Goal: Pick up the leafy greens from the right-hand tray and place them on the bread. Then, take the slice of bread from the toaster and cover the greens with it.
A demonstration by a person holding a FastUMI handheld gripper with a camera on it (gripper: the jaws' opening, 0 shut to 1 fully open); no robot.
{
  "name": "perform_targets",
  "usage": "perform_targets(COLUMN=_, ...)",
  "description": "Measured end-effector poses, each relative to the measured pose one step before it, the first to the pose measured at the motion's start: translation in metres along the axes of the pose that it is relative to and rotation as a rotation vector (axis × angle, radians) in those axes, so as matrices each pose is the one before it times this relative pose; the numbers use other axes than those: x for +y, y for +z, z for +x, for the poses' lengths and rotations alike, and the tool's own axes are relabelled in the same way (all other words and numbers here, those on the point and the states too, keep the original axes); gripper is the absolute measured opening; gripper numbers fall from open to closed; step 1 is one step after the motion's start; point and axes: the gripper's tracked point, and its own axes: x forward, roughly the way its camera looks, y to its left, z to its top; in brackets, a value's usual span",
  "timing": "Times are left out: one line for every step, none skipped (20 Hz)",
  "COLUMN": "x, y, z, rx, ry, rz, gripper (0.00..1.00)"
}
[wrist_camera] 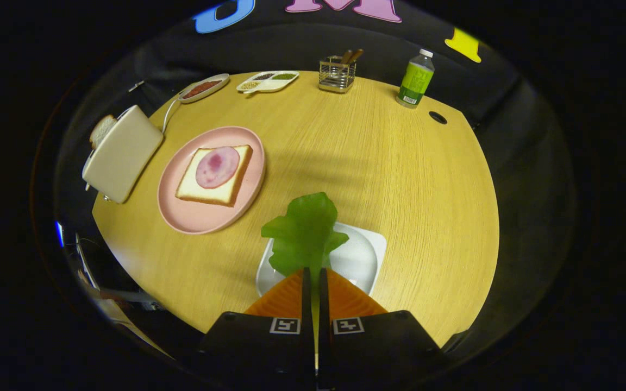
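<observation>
Fingers: the gripper has its two orange fingers squeezed close together, pinching the bottom edge of the leafy greens.
Greens: they stick up just ahead of the fingers, over the white tray. They look lifted off it, but I can't be sure.
How they feel: I think they are very light, thin and floppy. They could bend, flap or slip out.
Best hold: the thick stem end, where the pinch is now, seems the safest spot.
Bread: the slice with a round of pink meat on it lies on the pink plate, at about 10 o'clock from the fingers.
Toaster: it stands beyond the plate, also near 10 o'clock, with another slice poking out.
Next: carry the greens slowly over to the bread.
</observation>
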Motion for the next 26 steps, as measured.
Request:
perform_targets(x=0.00433, y=0.00951, z=-0.00793, rx=-0.01879, ry=0.00602, rz=-0.00657, gripper=0.07)
perform_targets(x=0.00542, y=0.00975, z=-0.00638, rx=-0.01807, ry=0.00529, rz=-0.00922, gripper=0.07)
perform_targets(x=0.00671, y=0.01011, z=-0.00574, rx=-0.01337, ry=0.01012, rz=-0.00979, gripper=0.07)
perform_targets(x=0.00805, y=0.01103, z=-0.00412, rx=-0.01465, ry=0.01235, rz=-0.00961, gripper=0.07)
perform_targets(x=0.00734, y=0.00999, z=-0.00301, rx=-0.01365, ry=0.01266, rz=-0.01289, gripper=0.07)
perform_targets(x=0.00803, y=0.01013, z=-0.0011, rx=-0.01134, ry=0.01182, rz=-0.01395, gripper=0.07)
perform_targets(x=0.00809, y=0.0077, z=-0.00101, rx=-0.01032, ry=0.00807, rz=-0.01423, gripper=0.07)
perform_targets(x=0.0085, y=0.00822, z=0.00047, rx=-0.00724, ry=0.01196, rz=-0.01175, gripper=0.07)
perform_targets(x=0.00966, y=0.00692, z=0.002, rx=-0.007, ry=0.01391, rz=-0.00819, gripper=0.07)
perform_targets(x=0.00861, y=0.00686, z=0.0035, rx=-0.00638, ry=0.01252, rz=-0.00802, gripper=0.07)
perform_targets(x=0.00809, y=0.00658, z=0.00372, rx=-0.00491, ry=0.0102, rz=-0.00909, gripper=0.07)
perform_targets(x=0.00706, y=0.00637, z=0.00389, rx=-0.00169, ry=0.01168, rz=-0.01056, gripper=0.07)
perform_targets(x=0.00843, y=0.00533, z=0.00284, rx=0.00094, ry=0.01443, rz=-0.0082, gripper=0.07)
perform_targets(x=0.00688, y=0.00474, z=0.00393, rx=0.00242, ry=0.00892, rz=-0.0053, gripper=0.07)
perform_targets(x=0.007, y=0.00366, z=0.00434, rx=0.00952, ry=0.00912, rz=0.00058, gripper=0.07)
perform_targets(x=0.00646, y=0.00426, z=0.00474, rx=0.00481, ry=0.0129, rz=-0.00005, gripper=0.07)
perform_targets(x=0.00235, y=0.0043, z=0.00425, rx=0.0026, ry=0.00084, rz=-0.00487, gripper=0.07)
perform_targets(x=0.00157, y=0.00329, z=0.00278, rx=0.00837, ry=-0.00366, rz=-0.00378, gripper=0.07)
perform_targets(x=0.00347, y=0.00204, z=0.00357, rx=0.00687, ry=0.00555, rz=-0.00435, gripper=0.07)
perform_targets(x=0.00219, y=0.0027, z=0.00376, rx=0.00431, ry=0.0031, rz=-0.00294, gripper=0.07)
perform_targets(x=0.00172, y=0.00325, z=0.00288, rx=0.00515, ry=0.00313, rz=-0.00446, gripper=0.07)
perform_targets(x=0.00169, y=0.00166, z=0.00224, rx=0.00509, ry=0.00066, rz=-0.00457, gripper=0.07)
perform_targets(x=0.00117, y=0.00139, z=0.00264, rx=0.00565, ry=0.00064, rz=-0.00395, gripper=0.07)
perform_targets(x=0.00045, y=0.00138, z=0.00358, rx=0.00327, ry=0.0003, rz=-0.00066, gripper=0.07)
perform_targets(x=0.00057, y=0.0012, z=0.00393, rx=0.00419, ry=0.00286, rz=0.00367, gripper=0.07)
perform_targets(x=-0.00015, y=0.00176, z=0.00355, rx=0.00211, ry=0.00133, rz=0.00656, gripper=0.11)
